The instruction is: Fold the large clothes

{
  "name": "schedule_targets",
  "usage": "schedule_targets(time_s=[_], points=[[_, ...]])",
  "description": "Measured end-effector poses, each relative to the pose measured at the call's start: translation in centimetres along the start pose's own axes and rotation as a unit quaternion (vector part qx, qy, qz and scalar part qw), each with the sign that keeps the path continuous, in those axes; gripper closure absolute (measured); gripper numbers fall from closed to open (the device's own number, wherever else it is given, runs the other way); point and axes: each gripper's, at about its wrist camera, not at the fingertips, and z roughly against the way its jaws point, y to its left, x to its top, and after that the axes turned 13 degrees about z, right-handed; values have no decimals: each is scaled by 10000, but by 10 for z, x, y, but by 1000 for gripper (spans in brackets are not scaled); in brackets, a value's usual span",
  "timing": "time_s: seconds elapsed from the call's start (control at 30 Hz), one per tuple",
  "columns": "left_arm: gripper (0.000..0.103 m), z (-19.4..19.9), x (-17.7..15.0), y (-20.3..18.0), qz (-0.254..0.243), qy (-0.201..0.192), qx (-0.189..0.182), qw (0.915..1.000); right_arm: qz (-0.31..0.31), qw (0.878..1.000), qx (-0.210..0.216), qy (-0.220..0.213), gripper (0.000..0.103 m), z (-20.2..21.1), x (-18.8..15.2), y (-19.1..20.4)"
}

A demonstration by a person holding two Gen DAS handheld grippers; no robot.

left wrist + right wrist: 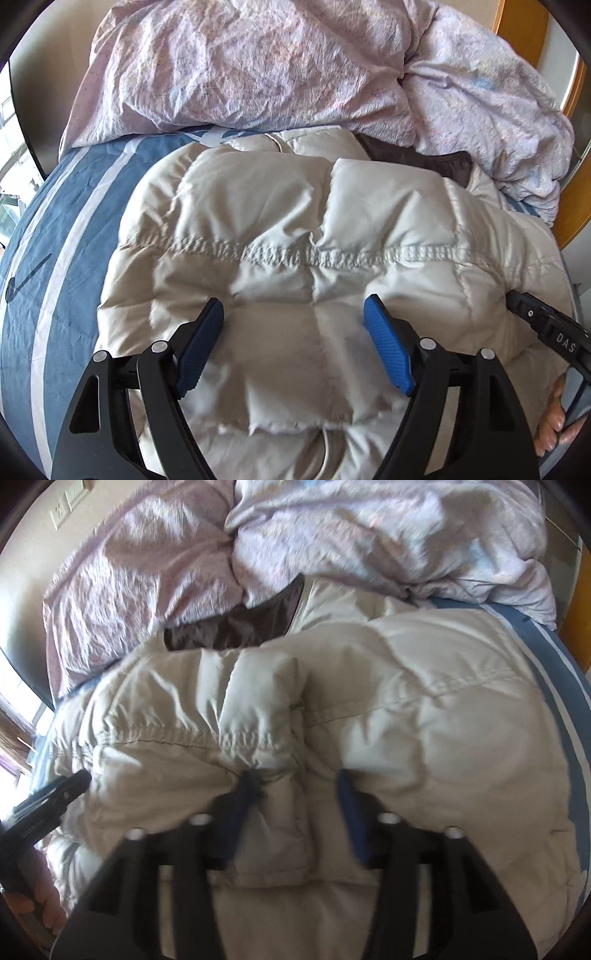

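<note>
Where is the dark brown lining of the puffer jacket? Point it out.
The dark brown lining shows at the far edge of the cream puffer jacket, right of centre in the left wrist view, just below the crumpled pink duvet.

A bed with a blue striped sheet, a crumpled pink quilt, and a bright window.

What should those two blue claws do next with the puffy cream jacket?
Probably lift both away: the left gripper and right gripper stand open over the jacket, which already lies bunched into a folded bundle on the bed.
</note>
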Motion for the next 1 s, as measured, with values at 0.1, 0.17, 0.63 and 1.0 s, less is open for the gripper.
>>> schedule_targets(time_s=[0.1,0.17,0.63,1.0], points=[[20,22,-6,11,18,-139,-86,9999,-185,9996,170,-132,44,17,-6,-8],[20,37,-11,20,27,-215,-129,9997,-231,9993,206,-209,41,31,-14,-13],[10,129,-79,122,-186,-542,53,9983,-521,9978,38,-415,2,141,-116,-88],[9,151,-126,205,152,-21,-485,9987,-1418,9873,707,77,10,168,-218,-192]])
